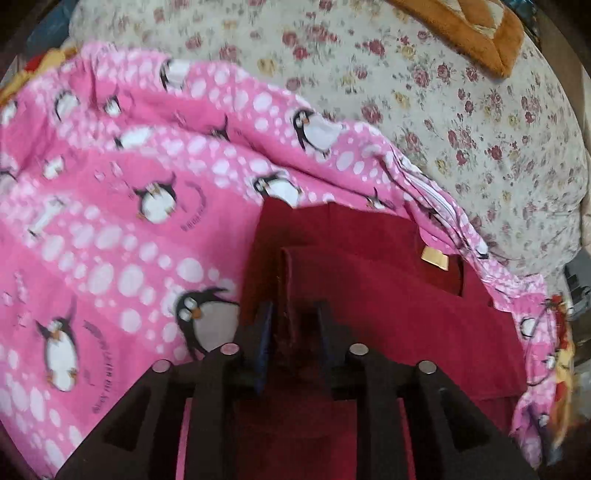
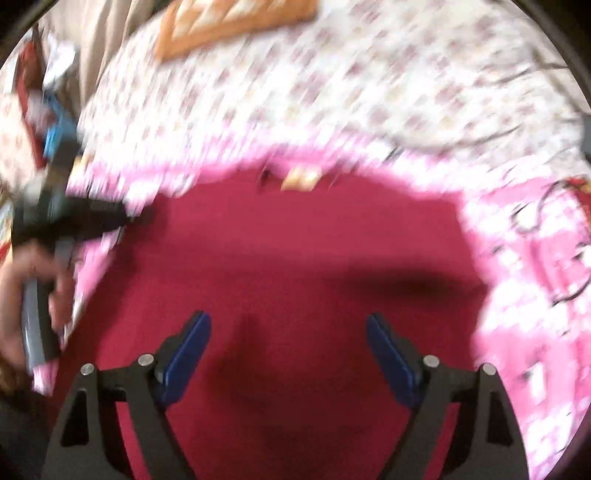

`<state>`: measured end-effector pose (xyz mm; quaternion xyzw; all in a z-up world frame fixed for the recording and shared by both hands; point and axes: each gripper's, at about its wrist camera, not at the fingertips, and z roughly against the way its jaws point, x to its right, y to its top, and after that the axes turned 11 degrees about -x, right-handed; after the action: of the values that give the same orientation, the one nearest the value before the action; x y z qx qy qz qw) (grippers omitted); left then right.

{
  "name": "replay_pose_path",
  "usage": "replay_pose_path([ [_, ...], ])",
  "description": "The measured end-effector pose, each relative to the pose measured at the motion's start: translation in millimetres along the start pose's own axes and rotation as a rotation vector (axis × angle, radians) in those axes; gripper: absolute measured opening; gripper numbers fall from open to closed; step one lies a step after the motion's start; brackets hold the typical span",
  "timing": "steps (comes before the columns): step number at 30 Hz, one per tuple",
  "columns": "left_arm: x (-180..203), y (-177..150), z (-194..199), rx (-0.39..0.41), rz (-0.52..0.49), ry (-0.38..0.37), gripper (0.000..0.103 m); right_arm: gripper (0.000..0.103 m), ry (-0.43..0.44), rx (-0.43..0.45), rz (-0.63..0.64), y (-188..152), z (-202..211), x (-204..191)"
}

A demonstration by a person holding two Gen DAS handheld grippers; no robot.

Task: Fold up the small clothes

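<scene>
A dark red garment with a tan label lies on a pink penguin-print cloth. My left gripper is shut on a raised fold at the garment's left edge, and red fabric stands between its blue pads. The right wrist view is blurred. There the red garment spreads out flat with its label at the far edge. My right gripper hangs open over the garment's near part, nothing between its fingers. A hand holds the left gripper at the garment's left edge.
A floral bedspread lies beyond the pink cloth. An orange cushion rests at the far side of the bed; the right wrist view shows this orange cushion at its top edge. Cluttered items sit at the left.
</scene>
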<state>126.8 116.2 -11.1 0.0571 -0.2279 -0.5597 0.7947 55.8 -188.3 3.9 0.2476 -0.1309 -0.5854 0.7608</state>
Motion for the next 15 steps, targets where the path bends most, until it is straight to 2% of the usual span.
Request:
replay_pose_path([
  [1,-1,0,8,0.049,0.013,0.035,0.012,0.088,-0.042,0.048,-0.014,7,8,10],
  [3,-4,-1,24,0.151,0.045,0.086,0.013,0.073,-0.101,0.113,-0.039,24,16,31],
  [4,-5,-5,36,0.220,0.061,0.099,0.014,0.052,-0.099,0.130,-0.048,31,17,39],
  [5,-4,-6,41,0.256,0.065,0.106,0.014,0.038,-0.074,0.136,-0.054,39,16,48],
  [6,-1,-7,44,0.286,0.054,0.111,0.014,0.034,-0.045,0.127,-0.052,47,10,57],
  [8,12,-5,36,0.265,-0.017,0.089,0.014,0.029,-0.087,0.076,-0.047,56,-6,70],
  [10,27,-4,15,0.177,-0.090,0.073,0.014,0.026,-0.152,-0.049,-0.090,57,-34,92],
  [12,40,-7,-17,0.034,-0.157,0.136,0.014,0.026,-0.147,-0.151,-0.163,52,-54,116],
  [13,42,-10,-33,-0.026,-0.165,0.187,0.016,0.026,-0.102,-0.148,-0.202,50,-55,127],
  [15,44,-13,-29,0.008,-0.169,0.210,0.018,0.026,-0.081,-0.150,-0.227,48,-52,136],
])
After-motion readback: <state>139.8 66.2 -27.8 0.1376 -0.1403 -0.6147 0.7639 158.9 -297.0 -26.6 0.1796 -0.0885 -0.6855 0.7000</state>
